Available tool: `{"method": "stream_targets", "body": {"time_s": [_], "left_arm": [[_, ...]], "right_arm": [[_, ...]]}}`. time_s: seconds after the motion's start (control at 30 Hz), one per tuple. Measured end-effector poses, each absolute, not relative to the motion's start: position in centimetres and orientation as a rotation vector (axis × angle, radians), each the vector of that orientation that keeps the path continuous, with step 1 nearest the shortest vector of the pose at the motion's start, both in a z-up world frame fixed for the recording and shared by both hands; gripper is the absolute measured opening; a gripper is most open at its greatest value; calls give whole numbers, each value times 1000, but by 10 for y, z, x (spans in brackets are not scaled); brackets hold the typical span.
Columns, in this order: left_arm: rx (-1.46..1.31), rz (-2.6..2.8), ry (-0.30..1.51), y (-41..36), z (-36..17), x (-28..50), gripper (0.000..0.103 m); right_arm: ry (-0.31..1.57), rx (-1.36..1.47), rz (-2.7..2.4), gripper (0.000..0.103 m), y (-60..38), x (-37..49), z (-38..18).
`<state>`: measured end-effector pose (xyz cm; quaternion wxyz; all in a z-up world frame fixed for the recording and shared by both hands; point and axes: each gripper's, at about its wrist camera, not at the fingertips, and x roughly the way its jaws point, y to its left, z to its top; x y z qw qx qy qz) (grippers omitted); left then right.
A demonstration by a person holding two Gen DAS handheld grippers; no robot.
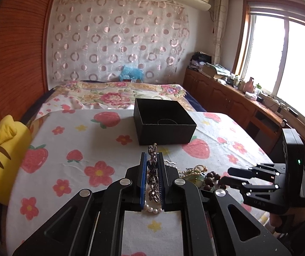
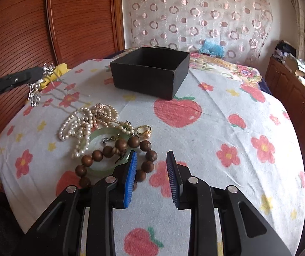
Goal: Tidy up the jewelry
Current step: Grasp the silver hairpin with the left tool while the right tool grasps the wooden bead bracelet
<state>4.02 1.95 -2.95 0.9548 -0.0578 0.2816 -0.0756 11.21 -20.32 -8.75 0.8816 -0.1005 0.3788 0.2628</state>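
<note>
Between the blue pads of the left gripper (image 1: 151, 166) sits a silver ornament (image 1: 152, 170), pinched upright above the strawberry cloth (image 1: 71, 140); carrying it level over the black box (image 1: 163, 123) before letting go seems wise. Right gripper (image 2: 152, 170) hovers half-open, empty, beside the wooden bead bracelet (image 2: 118, 155)

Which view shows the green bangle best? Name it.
The right wrist view: the green bangle lies in plain sight among pearls and wooden beads. The left wrist view shows only a green sliver behind the hand-held gripper.
</note>
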Motion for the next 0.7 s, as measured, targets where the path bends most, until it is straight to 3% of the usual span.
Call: {"method": "stream_targets", "body": {"time_s": [0.37,0.4,0.43,0.7], "left_arm": [[-117,-151,568,25,-32,36,8],[-115,-150,569,24,-32,36,8],[-114,-151,571,24,-32,36,8],[-115,-148,571,22,-34,36,8]], "right_arm": [[846,-290,551,31,-183,128,-104],[850,-296,552,30,-182,128,-104],[850,-302,557,16,-181,128,-104],[768,-310,582,15,-182,116,-79]]}}
